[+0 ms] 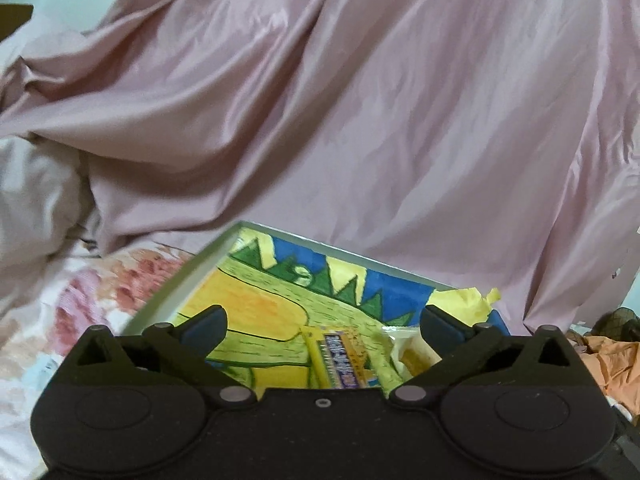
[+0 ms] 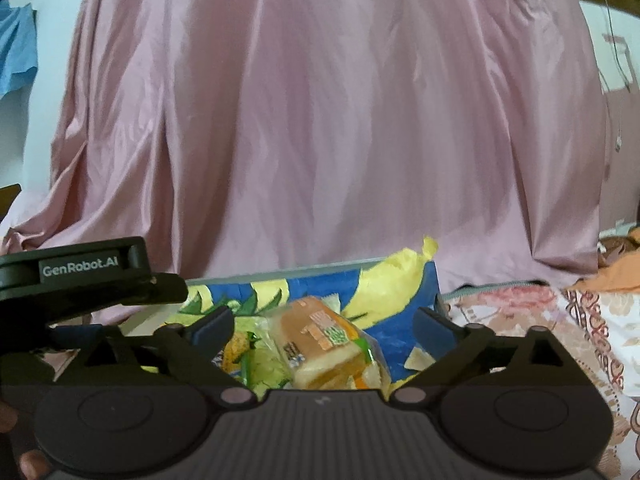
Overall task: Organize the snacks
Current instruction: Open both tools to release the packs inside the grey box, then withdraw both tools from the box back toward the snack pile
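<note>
The left gripper (image 1: 322, 322) is spread wide, holding nothing, above the painted tray (image 1: 188, 276), where a snack bar (image 1: 344, 364) lies. The right gripper (image 2: 324, 326) is also spread wide, holding nothing, over a wrapped sandwich (image 2: 324, 340) near the tray's right edge, before the pink sheet (image 2: 320, 120).

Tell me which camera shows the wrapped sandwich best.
The right wrist view. The wrapped sandwich lies there in the painted box, whole bread face and label visible, between the open fingers of the right gripper. The left wrist view shows only a blurred bit of clear wrapper that may be it, beside a snack bar.
</note>
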Tool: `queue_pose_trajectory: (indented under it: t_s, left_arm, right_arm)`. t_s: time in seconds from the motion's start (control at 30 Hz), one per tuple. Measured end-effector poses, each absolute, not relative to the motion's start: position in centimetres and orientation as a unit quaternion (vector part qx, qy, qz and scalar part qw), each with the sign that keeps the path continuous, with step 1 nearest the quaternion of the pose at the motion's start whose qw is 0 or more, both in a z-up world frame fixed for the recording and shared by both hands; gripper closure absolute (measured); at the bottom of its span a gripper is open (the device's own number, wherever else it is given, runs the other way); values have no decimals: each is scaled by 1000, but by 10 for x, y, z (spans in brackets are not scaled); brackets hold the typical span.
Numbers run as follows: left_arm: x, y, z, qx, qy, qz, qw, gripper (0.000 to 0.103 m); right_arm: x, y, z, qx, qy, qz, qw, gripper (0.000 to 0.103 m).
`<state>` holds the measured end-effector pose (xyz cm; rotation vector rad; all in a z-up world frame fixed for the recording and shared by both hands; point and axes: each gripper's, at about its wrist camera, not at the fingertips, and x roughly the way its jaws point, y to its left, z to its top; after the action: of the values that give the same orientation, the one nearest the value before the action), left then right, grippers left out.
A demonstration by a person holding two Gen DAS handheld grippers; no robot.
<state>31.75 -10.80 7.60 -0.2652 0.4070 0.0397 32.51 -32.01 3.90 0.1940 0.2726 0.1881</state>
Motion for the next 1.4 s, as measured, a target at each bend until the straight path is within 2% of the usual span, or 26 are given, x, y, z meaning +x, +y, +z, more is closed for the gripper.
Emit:
queue_pose_trajectory:
  t_s: [0.33, 0.73, 0.97, 1.13, 1.4]
  left_arm:
    - [260, -86, 89, -109, 171, 25, 979, 1]
    - [186, -52, 77, -80, 174, 21, 981, 1]
    - [155, -32, 58, -74, 196, 19, 978, 1]
    - [132, -21, 38, -60, 223, 10, 973, 1]
    - [109, -7, 13, -45, 266, 1, 963, 1]
  right_arm:
    - [282, -311, 51, 63, 85, 95, 990, 0]
    - [224, -292, 56, 39, 96, 126, 987, 0]
    - [187, -279, 48, 13, 141, 147, 979, 0]
    - [171, -265, 35, -17, 223, 173, 959, 0]
    - [162, -237, 15, -60, 308, 221, 924, 0]
